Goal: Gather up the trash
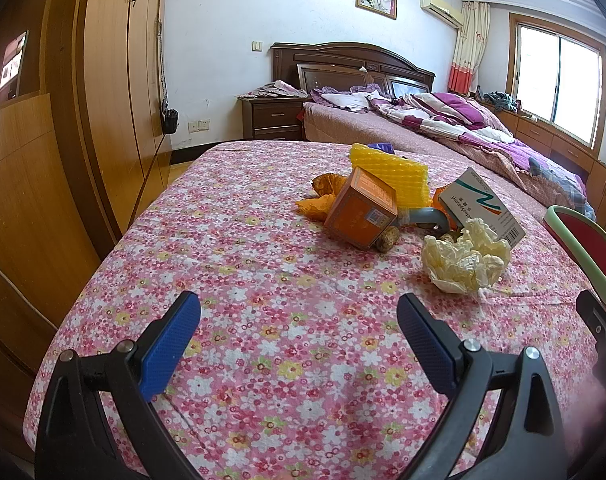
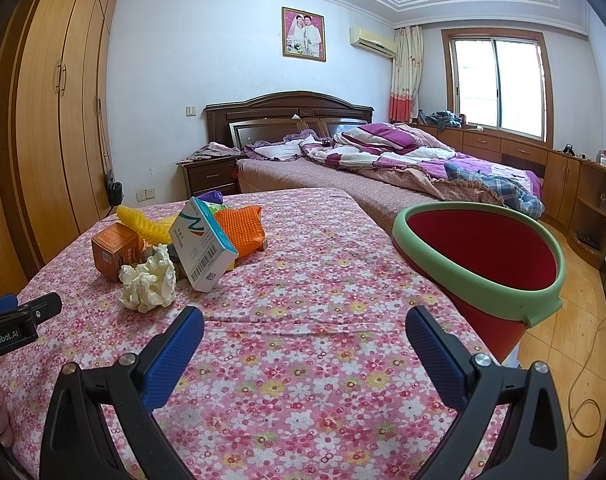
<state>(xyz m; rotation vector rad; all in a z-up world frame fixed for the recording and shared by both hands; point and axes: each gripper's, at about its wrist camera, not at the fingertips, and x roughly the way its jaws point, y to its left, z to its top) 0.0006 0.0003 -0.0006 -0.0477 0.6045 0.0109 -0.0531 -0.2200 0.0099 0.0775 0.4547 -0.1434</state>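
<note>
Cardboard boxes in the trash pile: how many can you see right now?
2. An orange box lies tilted at the pile's left; a white medicine box leans at its right, behind the crumpled tissue. More could be hidden underneath.

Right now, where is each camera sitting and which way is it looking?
Left wrist: on the left hand-held gripper, looking forward over the flowery cloth at the trash pile, the orange box nearest; its own open blue fingers show, plus the other gripper's tip at far right.
Right wrist: on the right hand-held gripper, facing the same way, red bin on its right; its open fingers show.
Both share the crumpled paper, white box, bed and window.
</note>
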